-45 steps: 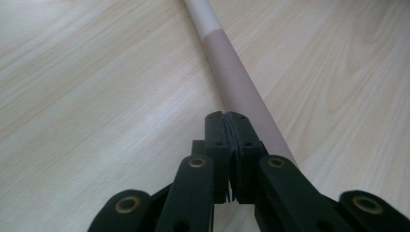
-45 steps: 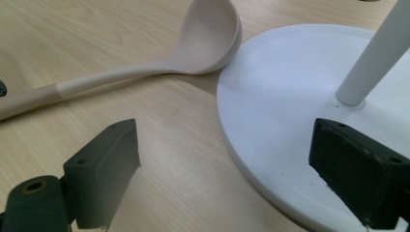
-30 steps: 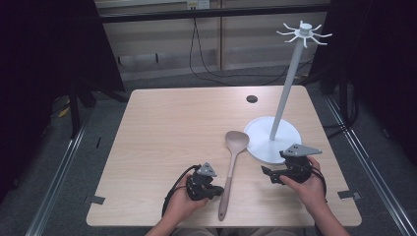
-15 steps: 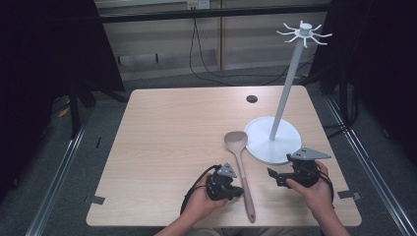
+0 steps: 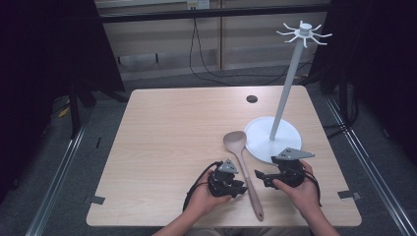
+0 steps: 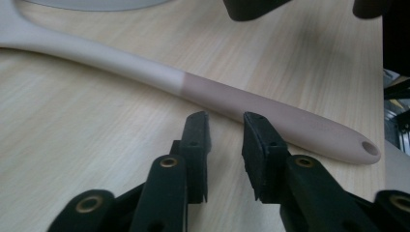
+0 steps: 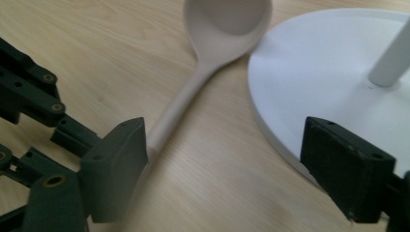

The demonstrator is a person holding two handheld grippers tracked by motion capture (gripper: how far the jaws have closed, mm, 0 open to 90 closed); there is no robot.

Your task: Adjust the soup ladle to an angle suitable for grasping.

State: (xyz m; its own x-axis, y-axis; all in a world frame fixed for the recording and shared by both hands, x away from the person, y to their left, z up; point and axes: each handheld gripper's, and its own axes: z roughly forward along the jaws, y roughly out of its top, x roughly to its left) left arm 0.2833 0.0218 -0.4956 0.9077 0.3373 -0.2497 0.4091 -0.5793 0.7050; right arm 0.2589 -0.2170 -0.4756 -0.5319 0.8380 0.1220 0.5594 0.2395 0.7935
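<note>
A pale wooden spoon (image 5: 244, 164) lies on the table, bowl toward the stand, handle toward the front edge. My left gripper (image 5: 241, 189) sits just left of the handle (image 6: 232, 96). Its jaws (image 6: 225, 125) have just been opening; they stand a little apart with nothing between them, tips short of the handle. My right gripper (image 5: 259, 176) is on the handle's right side, pointing at it. Its wide jaws (image 7: 222, 145) have just been closing a little and are open over bare table, with the spoon (image 7: 212, 58) running past the left jaw.
A white hook stand rises from a round base (image 5: 260, 140) at the right, its pole (image 5: 285, 88) topped with several hooks. The base's rim (image 7: 329, 72) lies close to my right jaw. A small black disc (image 5: 252, 99) sits farther back. The left gripper's linkage (image 7: 29, 96) shows at left.
The spoon's handle swung from pointing front-left to front-right as my left gripper carried it rightward. The left jaws then parted and let it go. My right gripper shifted left toward the handle.
</note>
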